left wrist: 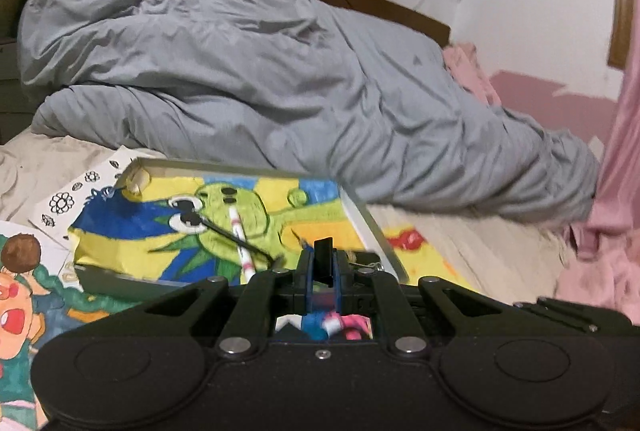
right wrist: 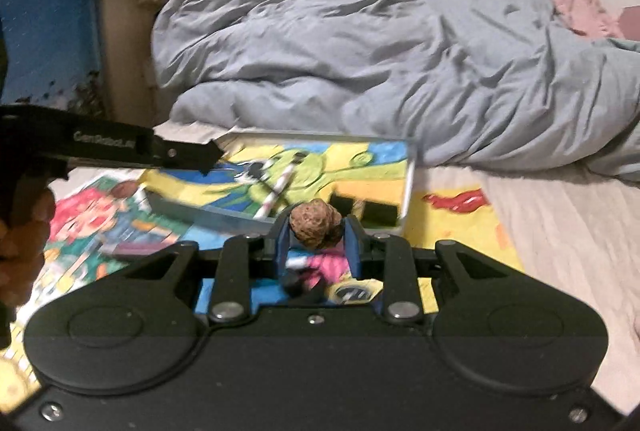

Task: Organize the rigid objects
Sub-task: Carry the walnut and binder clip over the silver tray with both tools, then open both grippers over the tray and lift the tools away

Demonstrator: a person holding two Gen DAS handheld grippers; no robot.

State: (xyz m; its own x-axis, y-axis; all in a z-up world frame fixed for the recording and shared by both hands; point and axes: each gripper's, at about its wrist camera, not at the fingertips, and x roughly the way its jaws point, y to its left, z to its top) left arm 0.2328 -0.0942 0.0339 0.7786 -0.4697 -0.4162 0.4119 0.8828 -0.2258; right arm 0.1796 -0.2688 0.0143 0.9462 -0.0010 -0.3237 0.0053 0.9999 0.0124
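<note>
Walnut pinched in the right gripper, black binder clip pinched in the left gripper, above the bed.
To finish well, both loads probably need lowering inside the metal tray beside the pen before the fingers spread.

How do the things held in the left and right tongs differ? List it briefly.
The left tongs pinch a thin, flat black binder clip, so their pads sit nearly together; the right tongs grip a round, bumpy brown walnut, so their pads stand wider apart. The clip looks smooth and dark, the walnut rough. Both are small, rigid and held in front of the metal tray.
</note>
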